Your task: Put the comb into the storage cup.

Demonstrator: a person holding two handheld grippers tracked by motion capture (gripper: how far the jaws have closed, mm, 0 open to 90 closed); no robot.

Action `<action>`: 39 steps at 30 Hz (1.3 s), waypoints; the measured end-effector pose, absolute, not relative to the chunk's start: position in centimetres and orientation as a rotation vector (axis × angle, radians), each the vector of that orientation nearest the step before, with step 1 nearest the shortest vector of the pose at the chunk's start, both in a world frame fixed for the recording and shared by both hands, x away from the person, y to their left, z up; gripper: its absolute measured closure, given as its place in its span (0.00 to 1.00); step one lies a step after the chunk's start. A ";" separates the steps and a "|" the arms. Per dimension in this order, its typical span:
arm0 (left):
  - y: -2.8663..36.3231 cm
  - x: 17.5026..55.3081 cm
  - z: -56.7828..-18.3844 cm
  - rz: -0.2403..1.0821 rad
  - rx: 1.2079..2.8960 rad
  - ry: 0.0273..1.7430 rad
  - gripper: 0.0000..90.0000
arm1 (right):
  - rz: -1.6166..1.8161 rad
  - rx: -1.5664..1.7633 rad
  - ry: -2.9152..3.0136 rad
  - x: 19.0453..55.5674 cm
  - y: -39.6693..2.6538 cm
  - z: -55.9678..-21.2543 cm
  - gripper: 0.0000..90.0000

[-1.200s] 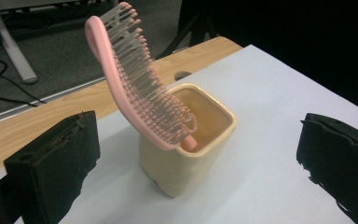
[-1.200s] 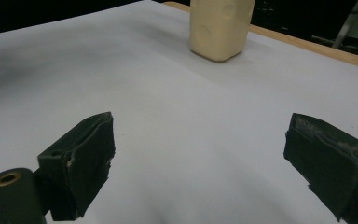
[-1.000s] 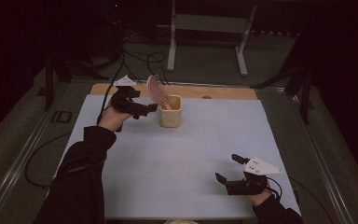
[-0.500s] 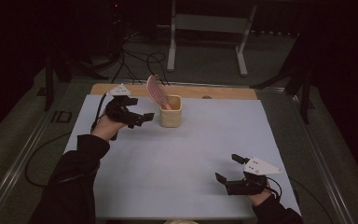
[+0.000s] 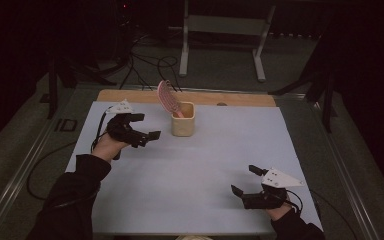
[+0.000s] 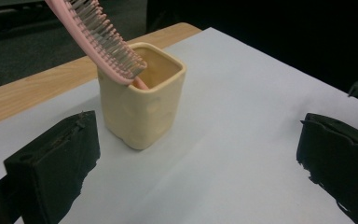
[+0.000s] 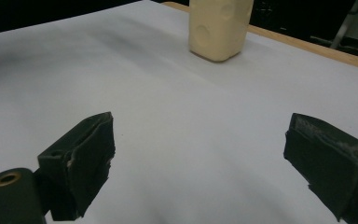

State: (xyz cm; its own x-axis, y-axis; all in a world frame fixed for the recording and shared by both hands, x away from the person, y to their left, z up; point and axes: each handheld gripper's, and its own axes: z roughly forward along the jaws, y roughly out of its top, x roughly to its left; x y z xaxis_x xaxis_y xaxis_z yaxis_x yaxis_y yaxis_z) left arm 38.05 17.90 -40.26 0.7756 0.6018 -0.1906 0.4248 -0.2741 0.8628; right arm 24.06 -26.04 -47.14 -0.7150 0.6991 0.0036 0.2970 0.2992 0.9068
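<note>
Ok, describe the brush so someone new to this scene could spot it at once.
Start at the white sheet covering the table and look to its far edge, by the wooden strip. There a cream square cup stands; the brush sits in it, head up, leaning left. It is the one pink thing there, with grey bristles.

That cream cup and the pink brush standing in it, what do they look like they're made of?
The cup looks like glazed ceramic, or perhaps moulded plastic: thick rounded rim, soft sheen, shallow round dimples in its walls. The brush looks like plastic: a uniform pink paddle with rows of thin, stiff, pale bristles. Neither can be settled by look alone.
</note>
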 end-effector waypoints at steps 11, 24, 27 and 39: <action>18.9 36.0 -41.4 0.202 1.916 0.759 0.00 | 1.397 0.886 2.180 24.1 -26.0 -47.1 0.09; 19.9 33.6 -43.3 0.184 1.913 0.724 0.00 | 1.395 0.887 2.174 24.1 -26.0 -47.1 0.09; 20.2 33.0 -43.9 0.178 1.911 0.728 0.00 | 1.395 0.889 2.173 24.0 -26.0 -47.1 0.09; 21.2 30.5 -46.2 0.166 1.915 0.736 0.00 | 1.392 0.889 2.175 24.0 -25.9 -47.1 0.09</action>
